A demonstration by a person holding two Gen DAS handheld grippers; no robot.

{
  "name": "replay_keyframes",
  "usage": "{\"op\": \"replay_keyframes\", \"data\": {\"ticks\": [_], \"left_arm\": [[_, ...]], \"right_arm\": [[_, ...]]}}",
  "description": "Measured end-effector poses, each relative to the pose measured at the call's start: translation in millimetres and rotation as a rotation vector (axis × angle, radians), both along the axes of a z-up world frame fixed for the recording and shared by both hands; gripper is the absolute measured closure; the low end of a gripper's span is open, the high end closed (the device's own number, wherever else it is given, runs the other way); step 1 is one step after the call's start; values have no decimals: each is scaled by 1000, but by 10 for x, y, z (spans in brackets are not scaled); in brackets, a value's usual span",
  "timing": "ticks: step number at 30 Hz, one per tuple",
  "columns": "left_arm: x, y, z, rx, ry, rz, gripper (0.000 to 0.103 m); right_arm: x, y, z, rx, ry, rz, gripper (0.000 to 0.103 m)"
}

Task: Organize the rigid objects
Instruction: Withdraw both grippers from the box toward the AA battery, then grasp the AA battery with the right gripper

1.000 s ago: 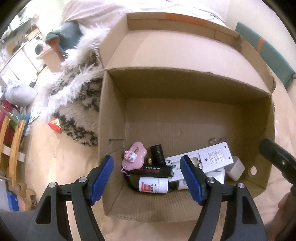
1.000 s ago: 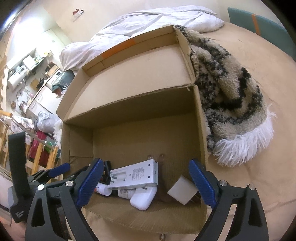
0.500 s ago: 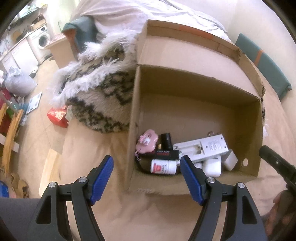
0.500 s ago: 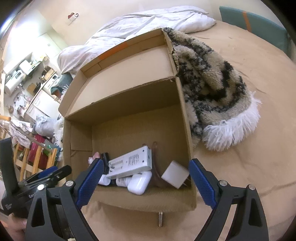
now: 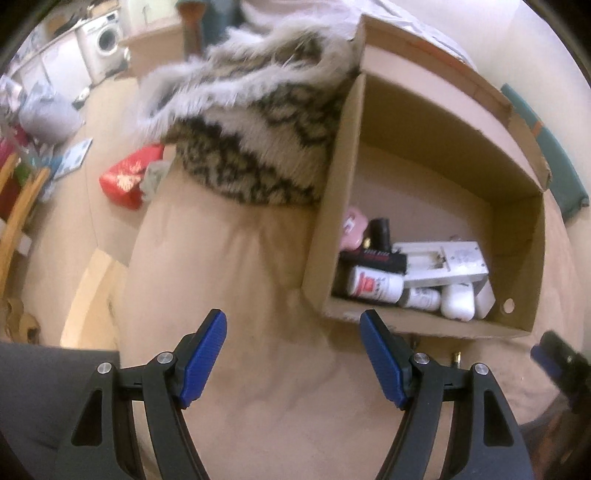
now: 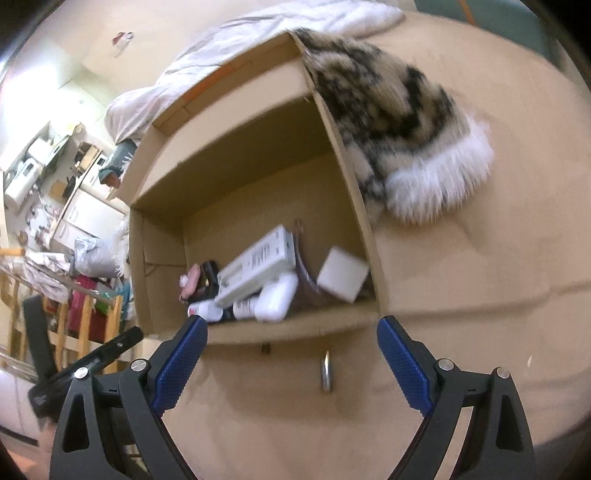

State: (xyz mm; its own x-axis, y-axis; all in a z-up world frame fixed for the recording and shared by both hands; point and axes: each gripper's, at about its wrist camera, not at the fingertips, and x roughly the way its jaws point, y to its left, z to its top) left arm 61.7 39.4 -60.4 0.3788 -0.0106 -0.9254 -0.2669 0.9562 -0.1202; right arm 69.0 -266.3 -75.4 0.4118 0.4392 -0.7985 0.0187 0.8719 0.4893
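Both grippers, left (image 5: 293,354) and right (image 6: 291,363), wide and empty before the box (image 6: 295,328); the small metal piece (image 6: 325,373) may roll.

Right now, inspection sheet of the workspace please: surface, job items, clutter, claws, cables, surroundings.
Surface: tan sheet, creased, soft looking.
Job's things: cardboard box open on top; inside, crowded at its near wall, a white flat device, white square block, white bottle with red label, black items, pink charm. A small metal piece lies on the sheet outside the box.
Clutter: furry patterned blanket against the box's side.
Claws: left claw and right claw both open, empty, over the sheet short of the box.
Cables: nothing seen.
Surroundings: washing machine, red bag on the floor, white bedding behind the box.
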Motion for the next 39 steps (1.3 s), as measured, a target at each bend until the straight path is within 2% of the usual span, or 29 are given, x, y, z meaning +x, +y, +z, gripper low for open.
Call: {"op": "replay_keyframes", "data": {"ticks": [4, 8, 10, 14, 15, 17, 20, 21, 24, 27, 34, 39], "left_arm": [[-43, 21, -55, -39, -5, 35, 29], [-29, -73, -59, -34, 5, -3, 29], [-36, -119, -63, -41, 7, -17, 29], [-62, -184, -80, -41, 13, -39, 29], [-62, -208, -94, -40, 17, -46, 29], [-60, -260, -128, -31, 26, -62, 29], [-70, -322, -169, -11, 31, -80, 29], [-76, -340, -183, -3, 33, -85, 29], [-93, -428, -243, 21, 41, -102, 29], [-90, -568, -310, 21, 50, -129, 29], [9, -1098, -463, 26, 61, -210, 29], [176, -1310, -600, 45, 50, -202, 30]], "right_arm": [[11, 67, -230, -48, 88, -4, 4], [102, 291, -526, -148, 183, 57, 5], [144, 429, -648, -195, 211, 103, 23], [176, 655, -804, -294, 231, 179, 39], [178, 710, -847, -317, 237, 203, 48], [172, 778, -913, -367, 242, 227, 54], [155, 858, -925, -443, 218, 253, 73], [144, 877, -916, -453, 211, 261, 91], [116, 896, -890, -453, 200, 269, 92], [74, 830, -804, -399, 188, 245, 92], [23, 463, -604, -250, 175, 103, 92], [29, 211, -594, -183, 184, 41, 92]]}}
